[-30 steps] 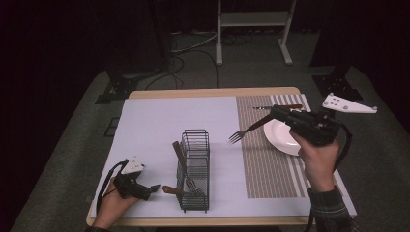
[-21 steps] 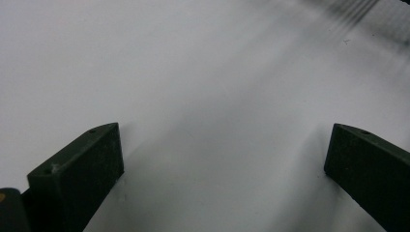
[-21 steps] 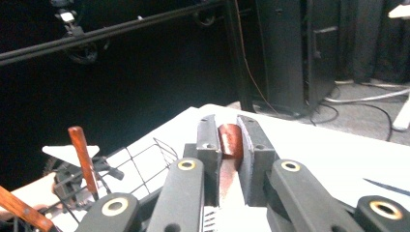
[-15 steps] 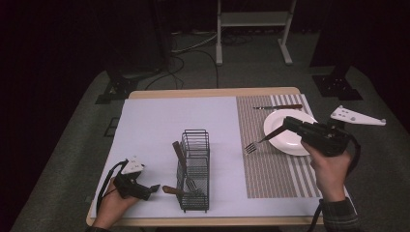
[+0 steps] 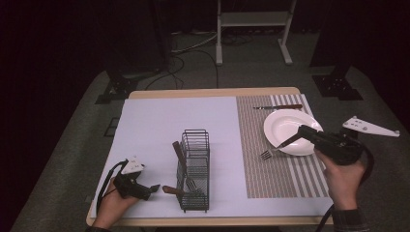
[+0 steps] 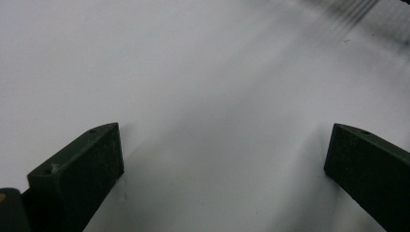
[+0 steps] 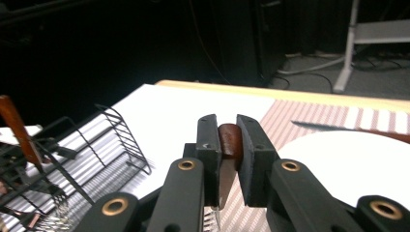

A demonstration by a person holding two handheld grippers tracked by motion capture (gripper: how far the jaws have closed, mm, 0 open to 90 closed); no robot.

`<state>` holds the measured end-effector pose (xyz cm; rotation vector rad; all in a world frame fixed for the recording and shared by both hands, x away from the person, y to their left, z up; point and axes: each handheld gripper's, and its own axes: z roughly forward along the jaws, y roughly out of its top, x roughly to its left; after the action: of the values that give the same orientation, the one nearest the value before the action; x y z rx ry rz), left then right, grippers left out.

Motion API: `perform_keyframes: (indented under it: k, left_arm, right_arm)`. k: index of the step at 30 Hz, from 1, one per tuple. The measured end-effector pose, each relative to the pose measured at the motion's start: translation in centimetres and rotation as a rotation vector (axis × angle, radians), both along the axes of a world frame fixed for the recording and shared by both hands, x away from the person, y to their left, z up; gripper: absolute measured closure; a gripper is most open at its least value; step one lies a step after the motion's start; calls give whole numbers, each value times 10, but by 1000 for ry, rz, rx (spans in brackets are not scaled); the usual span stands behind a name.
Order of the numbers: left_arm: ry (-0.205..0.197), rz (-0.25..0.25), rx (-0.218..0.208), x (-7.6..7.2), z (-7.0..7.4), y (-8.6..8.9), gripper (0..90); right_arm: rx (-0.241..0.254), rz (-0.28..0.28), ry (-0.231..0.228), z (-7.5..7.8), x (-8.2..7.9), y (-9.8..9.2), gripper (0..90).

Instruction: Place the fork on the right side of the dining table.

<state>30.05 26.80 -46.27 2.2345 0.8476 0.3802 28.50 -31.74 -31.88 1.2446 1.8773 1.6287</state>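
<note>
My right gripper (image 5: 300, 131) is shut on the brown handle of a fork (image 5: 278, 146), over the near left rim of the white plate (image 5: 290, 121). The fork slants down to the left, its tines (image 5: 265, 154) just above the striped placemat (image 5: 275, 179). In the right gripper view the handle (image 7: 231, 140) sits clamped between the pads, beside the plate (image 7: 358, 164). My left gripper (image 5: 153, 189) rests open on the white mat near the front left corner, next to the wire basket (image 5: 194, 145). Its jaws (image 6: 222, 159) stand wide with nothing between them.
The basket holds utensils with brown handles (image 5: 176, 151), one handle (image 5: 170, 189) poking out toward my left gripper. A knife (image 5: 278, 107) lies on the placemat behind the plate. The white mat (image 5: 159, 121) covers the table's left and middle.
My right gripper has carried the fork down and to the right, from above the placemat's left part to the plate's near left rim. The left hand has stayed put.
</note>
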Motion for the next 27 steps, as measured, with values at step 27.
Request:
perform_keyframes:
  k: [27]
  left_arm:
    - [0,1,0,0,0,0,0]
  right_arm:
    - [-107,-148,74,-19,-2,-11,779]
